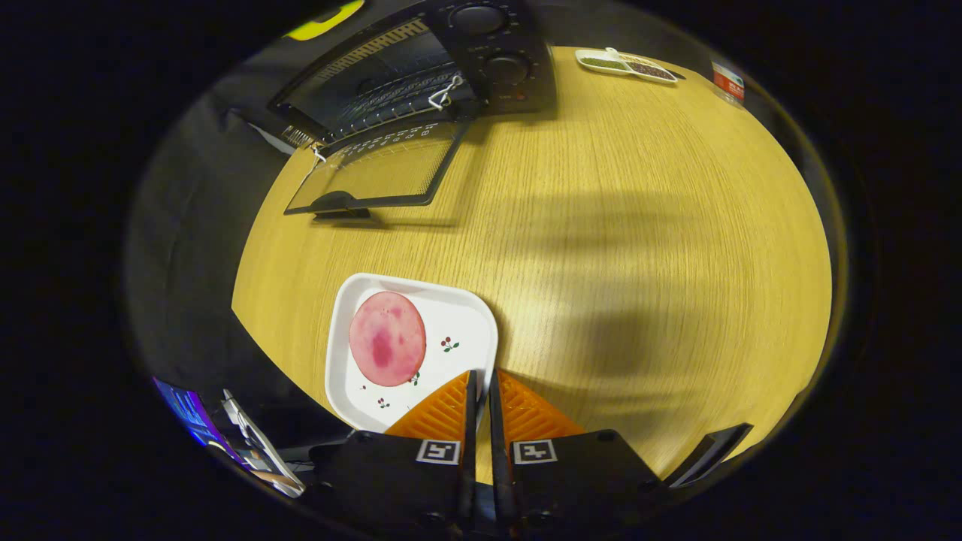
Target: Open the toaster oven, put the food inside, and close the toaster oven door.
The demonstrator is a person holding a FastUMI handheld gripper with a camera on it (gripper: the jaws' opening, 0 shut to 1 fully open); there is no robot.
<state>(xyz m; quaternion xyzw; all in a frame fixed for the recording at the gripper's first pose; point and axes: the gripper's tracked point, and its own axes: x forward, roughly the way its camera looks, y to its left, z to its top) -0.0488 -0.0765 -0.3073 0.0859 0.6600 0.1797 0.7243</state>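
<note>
The pale wood-grain surface carries a black toaster oven at its far side, glass door dropped open. The tool, orange fingers clenched together on nothing, hovers over a white square plate holding the round pink meat slice.

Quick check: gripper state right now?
Gripper: shut, holding nothing, fingers nearly touching over the plate's near edge; ham slice not gripped.
</note>
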